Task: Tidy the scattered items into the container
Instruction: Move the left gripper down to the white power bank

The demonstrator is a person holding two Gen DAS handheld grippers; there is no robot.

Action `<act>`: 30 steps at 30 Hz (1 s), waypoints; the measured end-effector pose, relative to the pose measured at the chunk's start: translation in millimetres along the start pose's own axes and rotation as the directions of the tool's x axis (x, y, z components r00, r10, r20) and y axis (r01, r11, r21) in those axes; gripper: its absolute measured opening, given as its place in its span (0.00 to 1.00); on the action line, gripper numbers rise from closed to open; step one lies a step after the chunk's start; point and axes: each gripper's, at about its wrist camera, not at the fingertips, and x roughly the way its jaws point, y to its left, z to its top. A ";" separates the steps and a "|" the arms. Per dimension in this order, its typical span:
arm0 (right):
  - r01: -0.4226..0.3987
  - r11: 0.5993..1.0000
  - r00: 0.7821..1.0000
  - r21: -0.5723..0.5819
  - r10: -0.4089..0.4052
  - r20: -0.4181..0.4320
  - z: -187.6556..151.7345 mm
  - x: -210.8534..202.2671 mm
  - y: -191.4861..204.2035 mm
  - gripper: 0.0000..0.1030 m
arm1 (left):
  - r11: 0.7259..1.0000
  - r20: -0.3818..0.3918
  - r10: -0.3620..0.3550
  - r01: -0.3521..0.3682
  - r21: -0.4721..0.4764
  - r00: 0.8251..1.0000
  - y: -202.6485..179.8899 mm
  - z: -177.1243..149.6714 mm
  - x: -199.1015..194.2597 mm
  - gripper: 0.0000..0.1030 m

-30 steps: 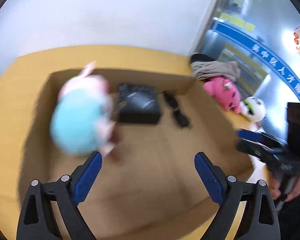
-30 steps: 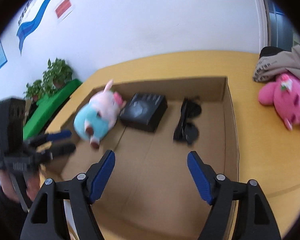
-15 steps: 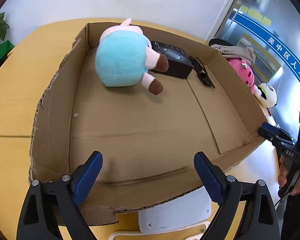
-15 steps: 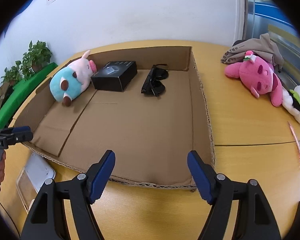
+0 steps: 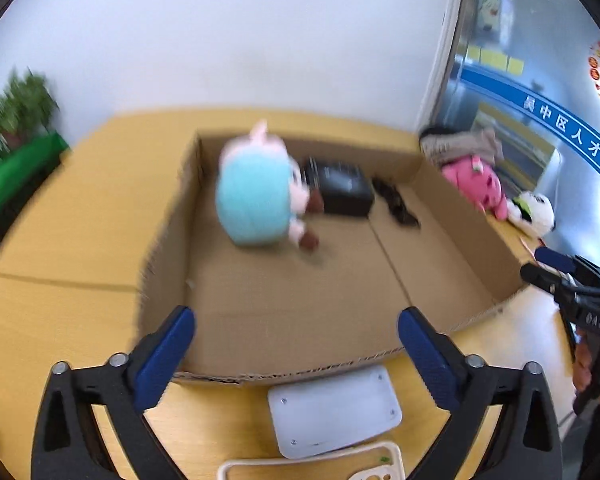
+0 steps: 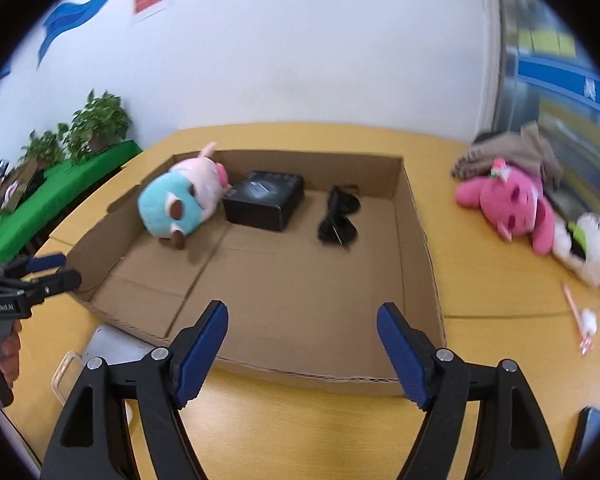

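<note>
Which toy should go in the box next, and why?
Probably the pink plush. The right gripper is open and empty, and that toy lies outside the box on the right side of the table, the side this gripper is on. So swing right toward it.

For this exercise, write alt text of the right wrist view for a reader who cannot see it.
An open claw hovers at the near edge of a shallow cardboard box holding a blue-and-pink plush, a black box and sunglasses. A pink plush and a white plush lie outside on the table, to the right.
</note>
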 end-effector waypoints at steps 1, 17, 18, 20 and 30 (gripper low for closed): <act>0.003 1.000 1.000 -0.008 -0.003 0.009 0.5 -3.7 5.3 0.75 | 1.000 0.027 0.016 -0.016 0.005 0.999 -2.4 1.2 -6.9 1.00; 0.117 0.990 0.992 0.079 -0.121 0.040 -14.0 -38.4 8.0 0.75 | 0.998 0.159 0.063 -0.057 -0.040 0.985 -27.9 -6.7 -40.7 1.00; 0.115 0.990 0.992 0.084 -0.119 0.042 -15.6 -39.7 6.6 0.75 | 0.998 0.161 0.059 -0.053 -0.041 0.985 -28.7 -7.7 -41.7 1.00; 0.111 0.990 0.993 0.087 -0.115 0.041 -18.6 -41.2 4.6 0.75 | 0.998 0.162 0.048 -0.042 -0.039 0.986 -30.8 -10.0 -43.3 1.00; 0.086 0.991 0.995 0.098 -0.090 0.041 -24.0 -41.6 4.9 0.75 | 1.000 0.128 0.022 -0.020 -0.022 0.992 -33.3 -25.5 -46.1 1.00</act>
